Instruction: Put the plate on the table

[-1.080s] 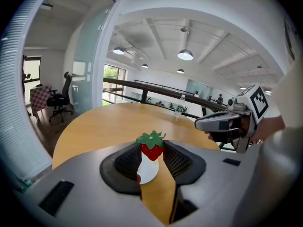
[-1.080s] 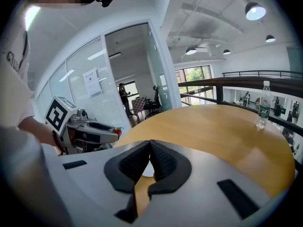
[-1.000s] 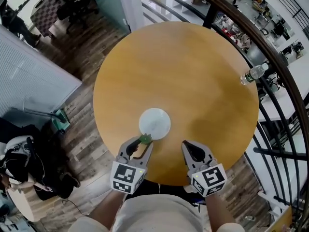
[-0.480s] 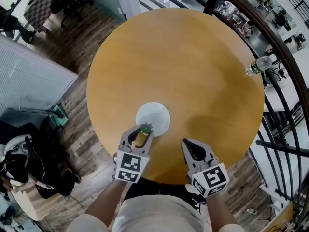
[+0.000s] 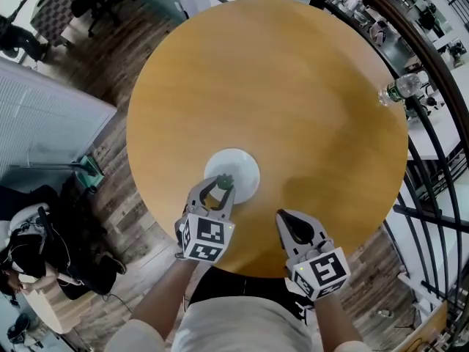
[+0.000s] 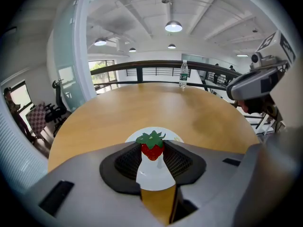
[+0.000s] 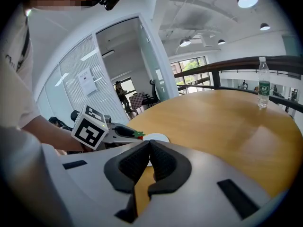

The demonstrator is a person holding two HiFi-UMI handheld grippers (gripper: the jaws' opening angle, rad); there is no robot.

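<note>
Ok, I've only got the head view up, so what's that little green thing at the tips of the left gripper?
Observer: The left gripper view shows a red strawberry with a green leafy top. It is pinched between the pads of the left gripper, with the white plate under it.
Operator: And is the right one carrying anything?
Observer: No. In the right gripper view, the right gripper has its pads pressed together with nothing between them.
Operator: Is that bottle at the table edge lying down?
Observer: No, the bottle stands upright, capped, with a green label.
</note>
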